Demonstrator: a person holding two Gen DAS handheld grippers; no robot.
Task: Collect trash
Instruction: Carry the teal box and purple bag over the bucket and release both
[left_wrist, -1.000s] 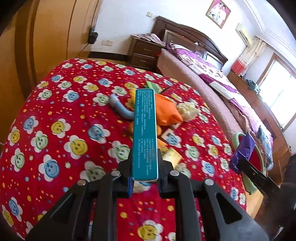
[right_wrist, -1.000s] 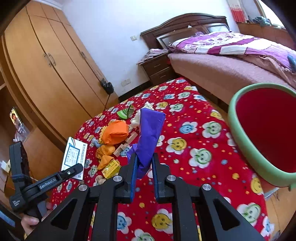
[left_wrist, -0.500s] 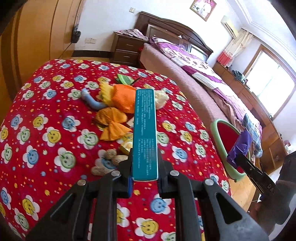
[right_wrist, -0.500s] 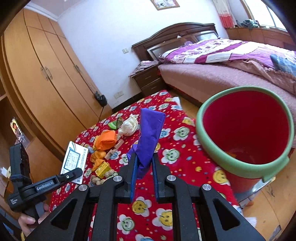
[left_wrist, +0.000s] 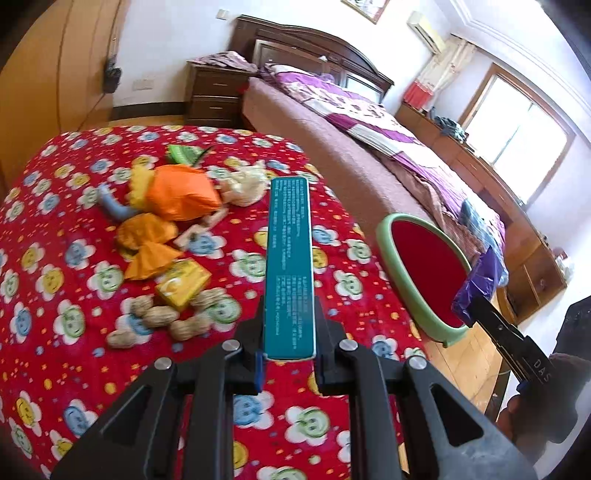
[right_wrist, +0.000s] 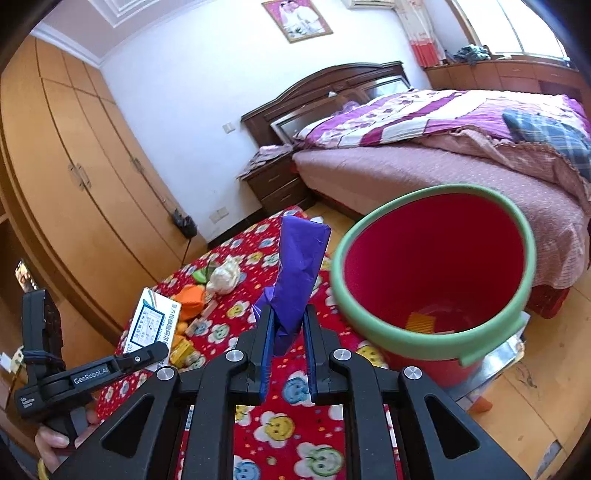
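Observation:
My left gripper (left_wrist: 289, 325) is shut on a long teal box (left_wrist: 290, 254), which stands out over the red flowered cloth (left_wrist: 74, 332). My right gripper (right_wrist: 289, 325) is shut on a crumpled purple wrapper (right_wrist: 301, 266), held just left of the red bucket with a green rim (right_wrist: 436, 258). A yellow scrap lies at the bucket's bottom. In the left wrist view the bucket (left_wrist: 424, 273) stands off the cloth's right edge, with the purple wrapper (left_wrist: 480, 280) above its near rim. In the right wrist view the teal box's white face (right_wrist: 153, 321) shows at lower left.
On the cloth lie an orange bag (left_wrist: 181, 192), orange wrappers (left_wrist: 147, 247), a yellow packet (left_wrist: 183, 282), several peanuts (left_wrist: 162, 321), a white crumpled ball (left_wrist: 243, 184) and a green wrapper (left_wrist: 184, 153). A bed (right_wrist: 461, 147), nightstand (left_wrist: 218, 92) and wardrobe (right_wrist: 74, 184) surround the area.
Both grippers have swung right toward the bucket, each keeping its load. The bucket now fills much more of the right wrist view, and the litter has slid left in the left wrist view.

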